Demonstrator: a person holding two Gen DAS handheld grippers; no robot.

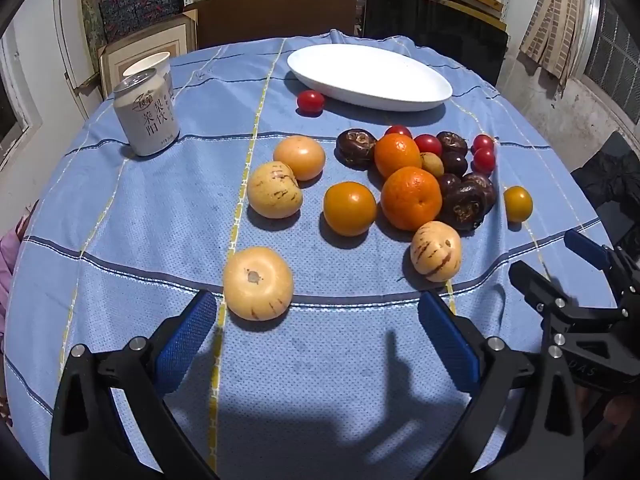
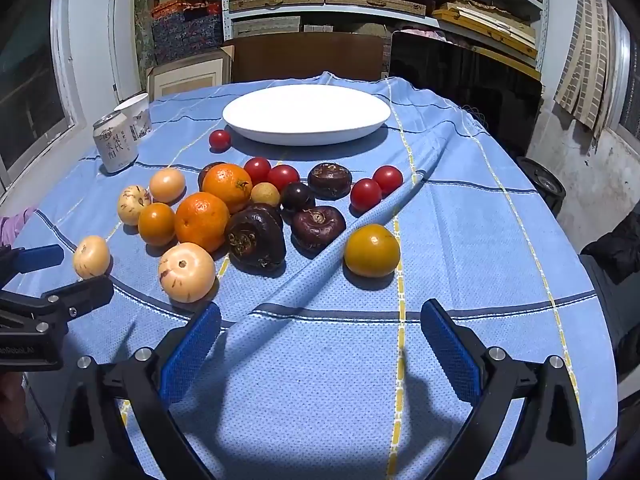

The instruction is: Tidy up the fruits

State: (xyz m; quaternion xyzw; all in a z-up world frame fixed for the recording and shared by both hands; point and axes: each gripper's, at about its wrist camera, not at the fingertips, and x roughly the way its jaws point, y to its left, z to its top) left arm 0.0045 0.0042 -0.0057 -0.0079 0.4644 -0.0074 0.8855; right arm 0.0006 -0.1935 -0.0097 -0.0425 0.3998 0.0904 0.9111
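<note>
Left claw (image 1: 316, 336): fingers spread wide and bare, tipped down over the near cloth; nothing between them.
Right claw (image 2: 320, 344): likewise wide apart and bare, hanging over the cloth (image 2: 320, 380) short of the fruit.
Fruit: all loose on the cloth, none on the plate (image 2: 306, 114), which sits bare at the far side.
Nearest to left: a pale striped melon (image 1: 258, 283) just ahead of the left finger, stem scar up.
Nearest to right: a yellow tomato (image 2: 372, 250) on its own, just past a raised fold in the cloth (image 2: 320, 268).
Heap: two oranges (image 1: 411, 197), dark water chestnuts (image 2: 318, 227) and red cherry tomatoes (image 2: 366, 194) packed touching one another in the middle.
Stray: one red tomato (image 1: 311, 101) just beside the plate's rim.
Bystanders: a can (image 1: 146, 117) and a paper cup (image 1: 148, 65) at the far left.
Stage: judged not yet begun; no fruit sorted.
Risk, rolling: round fruit on soft cloth may roll off if a finger nudges it before closing.
Risk, heap: reaching into the packed middle could knock neighbours apart.
Risk, squeeze: cherry tomatoes are soft and may burst under a hard pinch.
Risk, fold: the ridge could snag a low finger.
Risk, claws: the two sit near each other and might clash over the middle.
</note>
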